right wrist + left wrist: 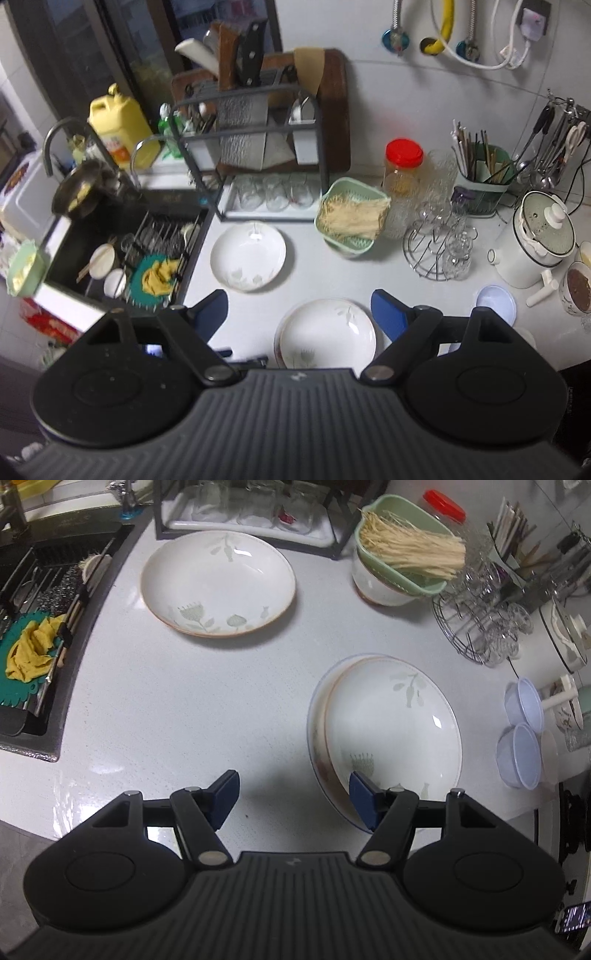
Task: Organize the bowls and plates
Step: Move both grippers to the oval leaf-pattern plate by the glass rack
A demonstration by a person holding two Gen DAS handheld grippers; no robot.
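While nothing is held between the spread jaws of the left gripper (295, 799), a stack of plates (388, 734) is seen beneath its right finger and a lone plate (218, 583) farther off beside the sink (33, 627); the stack could be nudged if that finger were lowered onto its rim. From the right wrist, the right gripper (299, 317) is likewise seen spread and empty above the stack (328, 334). Both plates lie flat, bowls upward, round and without a long axis.

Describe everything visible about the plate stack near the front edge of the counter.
The plate stack lies flat on the white counter: a glossy white ceramic plate with pale green flower prints and a thin brownish rim, nested off-centre on at least one wider plate whose edge shows on its left side. It looks empty and clean. The left tongs stand open by its near-left edge; whether a pad touches cannot be told.
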